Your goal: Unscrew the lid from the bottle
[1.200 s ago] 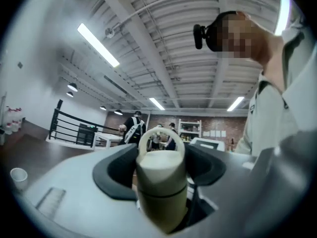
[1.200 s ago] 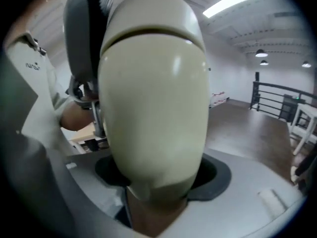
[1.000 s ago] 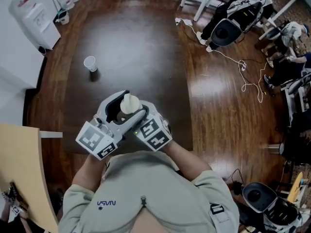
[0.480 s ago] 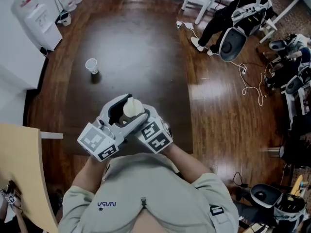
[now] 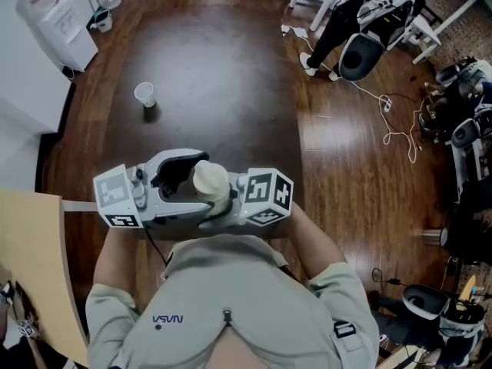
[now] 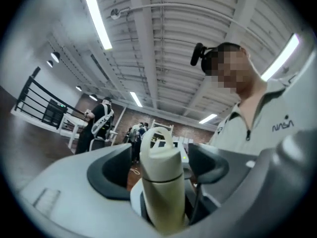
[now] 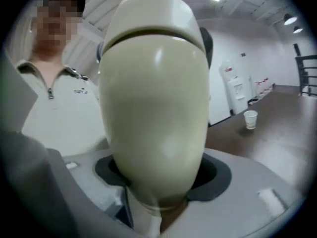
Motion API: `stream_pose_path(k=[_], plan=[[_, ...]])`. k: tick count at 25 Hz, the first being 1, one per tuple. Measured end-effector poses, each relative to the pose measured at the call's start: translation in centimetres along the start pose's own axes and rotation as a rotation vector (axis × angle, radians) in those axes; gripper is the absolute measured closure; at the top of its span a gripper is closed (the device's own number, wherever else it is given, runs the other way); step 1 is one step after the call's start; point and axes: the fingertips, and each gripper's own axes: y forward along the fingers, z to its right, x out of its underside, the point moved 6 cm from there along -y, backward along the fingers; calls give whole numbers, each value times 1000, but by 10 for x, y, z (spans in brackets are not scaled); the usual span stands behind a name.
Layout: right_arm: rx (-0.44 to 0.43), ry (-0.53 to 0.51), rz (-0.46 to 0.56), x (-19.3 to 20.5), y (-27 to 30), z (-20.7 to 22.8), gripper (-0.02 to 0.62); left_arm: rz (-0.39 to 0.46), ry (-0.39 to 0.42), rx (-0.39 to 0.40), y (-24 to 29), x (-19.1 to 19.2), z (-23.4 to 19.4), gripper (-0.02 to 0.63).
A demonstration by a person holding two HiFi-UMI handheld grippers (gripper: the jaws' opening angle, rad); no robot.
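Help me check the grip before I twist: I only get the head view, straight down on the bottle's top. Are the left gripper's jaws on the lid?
Observer: No. The left gripper has its jaws apart, a gap on either side of the lid; they have just been opening.
Operator: And the right one?
Observer: The right gripper is clamped on the bottle, pads against both sides of its body.
Operator: Lid off yet?
Observer: No, it sits on the bottle, seam closed.

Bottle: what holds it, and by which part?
The right tongs grip the bottle round its lower body. The left tongs have just been opening and stand loose around its lid.
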Motion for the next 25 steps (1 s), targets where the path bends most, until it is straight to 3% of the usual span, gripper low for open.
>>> stream_pose_path(k=[3,6,10,13,16,20,25], plan=[[-176,-37,-42,-3,2,-15,288,-17,0,98,-5,-6,1,236],[-293,-50,-80,-4,1,-25,288,-42,-6,210,0,-8,6,232],[-386,-52,-112,-5,0,-35,288,-65,-16,326,9,-8,14,232],[-398,-57,-115,-7,0,-37,288,-88,-9,365,13,-6,19,279],[-364,-64,-118,-6,0,-33,288,-95,-5,351,14,-4,18,298],[-252,-69,-102,-4,-2,-19,288,-105,29,257,15,-3,12,298],[100,-81,-127,3,-3,15,288,-129,111,11,19,4,-1,298]])
